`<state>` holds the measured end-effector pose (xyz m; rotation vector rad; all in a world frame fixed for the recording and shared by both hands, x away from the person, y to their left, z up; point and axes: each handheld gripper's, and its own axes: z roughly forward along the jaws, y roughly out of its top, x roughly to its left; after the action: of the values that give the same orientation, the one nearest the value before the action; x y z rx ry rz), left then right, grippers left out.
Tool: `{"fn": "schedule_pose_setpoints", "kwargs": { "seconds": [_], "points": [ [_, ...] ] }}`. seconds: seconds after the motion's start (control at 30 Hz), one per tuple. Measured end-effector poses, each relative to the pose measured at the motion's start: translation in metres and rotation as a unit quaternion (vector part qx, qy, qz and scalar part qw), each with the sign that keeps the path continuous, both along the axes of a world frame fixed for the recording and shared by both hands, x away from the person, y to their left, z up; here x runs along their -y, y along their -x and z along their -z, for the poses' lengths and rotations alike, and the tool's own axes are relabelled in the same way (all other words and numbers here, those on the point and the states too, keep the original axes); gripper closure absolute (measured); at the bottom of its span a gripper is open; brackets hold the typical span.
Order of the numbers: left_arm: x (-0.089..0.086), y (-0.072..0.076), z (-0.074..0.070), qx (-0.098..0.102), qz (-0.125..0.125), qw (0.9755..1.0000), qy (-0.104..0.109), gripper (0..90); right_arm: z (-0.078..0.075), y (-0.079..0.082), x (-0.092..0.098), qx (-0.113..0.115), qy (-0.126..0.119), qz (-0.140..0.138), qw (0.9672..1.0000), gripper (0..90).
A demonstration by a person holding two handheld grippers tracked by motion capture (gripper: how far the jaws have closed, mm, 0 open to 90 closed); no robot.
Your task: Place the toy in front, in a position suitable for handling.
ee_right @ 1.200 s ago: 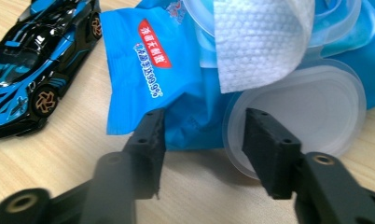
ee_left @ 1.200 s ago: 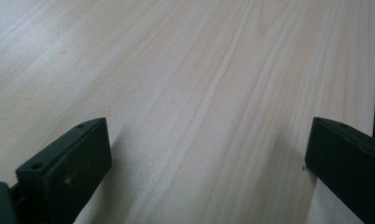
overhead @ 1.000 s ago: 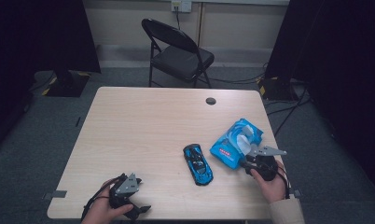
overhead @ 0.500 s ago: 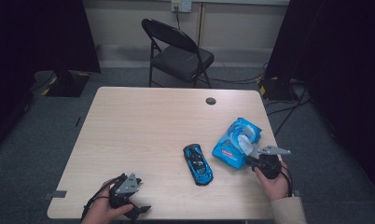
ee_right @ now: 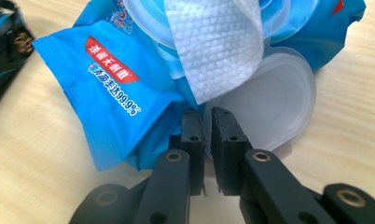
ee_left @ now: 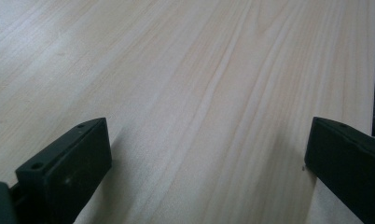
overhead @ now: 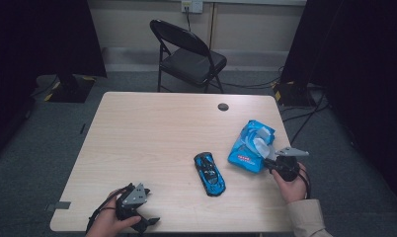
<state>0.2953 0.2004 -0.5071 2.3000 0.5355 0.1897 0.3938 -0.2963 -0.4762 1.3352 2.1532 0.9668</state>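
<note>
- Since a second ago my right gripper (ee_right: 206, 133) has been closing its jaws; now they stand pinched nearly together on the edge of the clear flip lid (ee_right: 269, 109) of the wet-wipe pack (ee_right: 111, 88), and the hand has barely shifted.
- My left gripper (overhead: 137, 217) has stayed put at the near left corner of the table (overhead: 152, 133), jaws spread wide and released, bare wood between them in the left gripper view.
- Nearest my right jaws, the lid hangs open off the pack toward me, lying on the tabletop.
- Just beyond it a white wipe (ee_right: 213, 46) sticks up out of the pack's opening and folds over toward the lid, covering part of the blue wrapper.
- From the high view the pack (overhead: 251, 145) lies near the right edge, tilted, just ahead of my right hand (overhead: 291, 185).
- A blue toy car (overhead: 209, 173) sits left of the pack, close but apart, between my two hands and nearer the right one.
- Farther off, a small dark round disc (overhead: 223, 106) sits near the far edge.
- Beyond the table stands a black folding chair (overhead: 189, 54), with cables on the floor at the right.
</note>
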Motion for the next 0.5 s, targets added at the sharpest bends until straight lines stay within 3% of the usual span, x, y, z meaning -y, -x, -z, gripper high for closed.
{"fn": "schedule_pose_setpoints", "kwargs": {
  "seconds": [0.5],
  "points": [
    [0.001, -0.001, 0.000, -0.001, 0.003, 1.0000, 0.001, 0.0, 0.003, -0.056, 0.003, 0.020, 0.015, 0.015, 0.9996, 83.2]
  ]
}}
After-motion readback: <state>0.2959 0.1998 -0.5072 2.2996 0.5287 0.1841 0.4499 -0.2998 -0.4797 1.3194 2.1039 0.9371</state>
